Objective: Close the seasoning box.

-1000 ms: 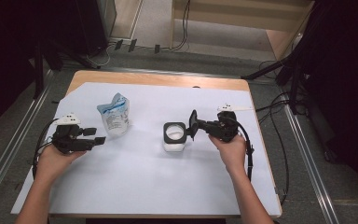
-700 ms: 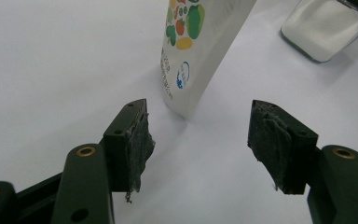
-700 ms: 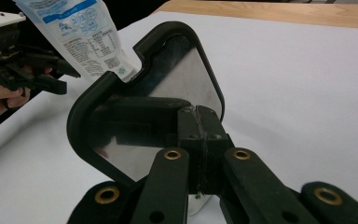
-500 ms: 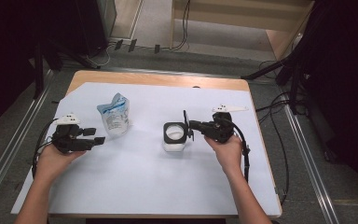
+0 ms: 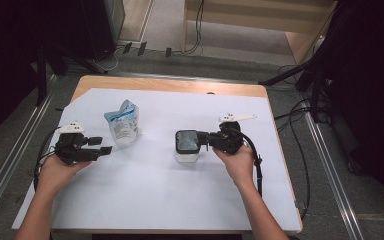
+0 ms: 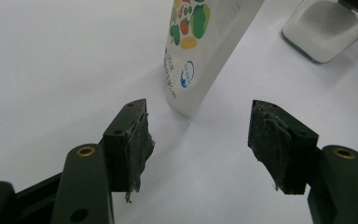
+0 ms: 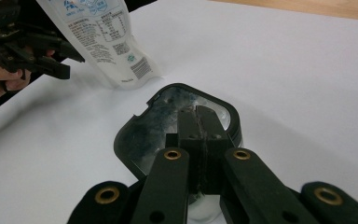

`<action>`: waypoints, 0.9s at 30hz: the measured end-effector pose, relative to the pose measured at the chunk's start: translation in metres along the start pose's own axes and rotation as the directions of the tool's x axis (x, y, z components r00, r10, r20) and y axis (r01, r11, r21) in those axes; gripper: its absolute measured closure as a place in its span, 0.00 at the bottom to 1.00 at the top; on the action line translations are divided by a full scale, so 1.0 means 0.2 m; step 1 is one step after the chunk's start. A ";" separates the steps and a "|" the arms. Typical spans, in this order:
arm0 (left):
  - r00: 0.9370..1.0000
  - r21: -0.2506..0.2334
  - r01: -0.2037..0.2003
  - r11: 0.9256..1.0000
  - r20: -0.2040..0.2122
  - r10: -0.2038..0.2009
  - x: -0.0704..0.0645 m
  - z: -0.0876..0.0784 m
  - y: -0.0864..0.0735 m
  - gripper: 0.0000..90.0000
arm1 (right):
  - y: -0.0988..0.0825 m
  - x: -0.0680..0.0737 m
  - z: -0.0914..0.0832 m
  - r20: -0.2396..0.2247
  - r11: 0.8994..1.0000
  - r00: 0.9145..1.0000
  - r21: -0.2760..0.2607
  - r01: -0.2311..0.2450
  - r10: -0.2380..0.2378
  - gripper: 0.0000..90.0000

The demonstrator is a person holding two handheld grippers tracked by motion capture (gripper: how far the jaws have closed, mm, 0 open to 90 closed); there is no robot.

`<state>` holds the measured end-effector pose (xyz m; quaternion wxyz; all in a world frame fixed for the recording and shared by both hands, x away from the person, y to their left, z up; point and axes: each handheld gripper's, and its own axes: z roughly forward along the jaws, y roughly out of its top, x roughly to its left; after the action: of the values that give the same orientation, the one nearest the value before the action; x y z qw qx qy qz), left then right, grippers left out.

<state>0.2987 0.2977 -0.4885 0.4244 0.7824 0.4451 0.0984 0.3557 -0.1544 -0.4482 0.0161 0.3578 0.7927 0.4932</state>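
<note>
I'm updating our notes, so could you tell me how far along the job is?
Done: the lid lies over the tub. In hand: the right gripper is shut on that lid. Remaining: letting go; the left gripper, open, hasn't reached the pouch.

A clear square jar [image 5: 186,153] stands upright mid-surface, its dark, smoky lid [image 5: 187,141] lying flat on its mouth. A white-and-blue printed pouch [image 5: 123,123] stands upright, well apart to the jar's left and slightly farther back.

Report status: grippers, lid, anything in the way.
Right gripper shut on black lid, over clear container. Left gripper open, facing pouch. Nothing in the way.
</note>
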 end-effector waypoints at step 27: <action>1.000 0.007 -0.006 1.000 -0.004 0.006 -0.01 0.01 0.00 0.42 | -0.03 -0.14 -0.13 0.147 0.999 0.989 -0.049 0.013 -0.005 0.61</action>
<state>0.2990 0.2959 -0.4891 0.4205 0.7849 0.4441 0.0999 0.3634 -0.1928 -0.4486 0.0854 0.3890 0.7783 0.4853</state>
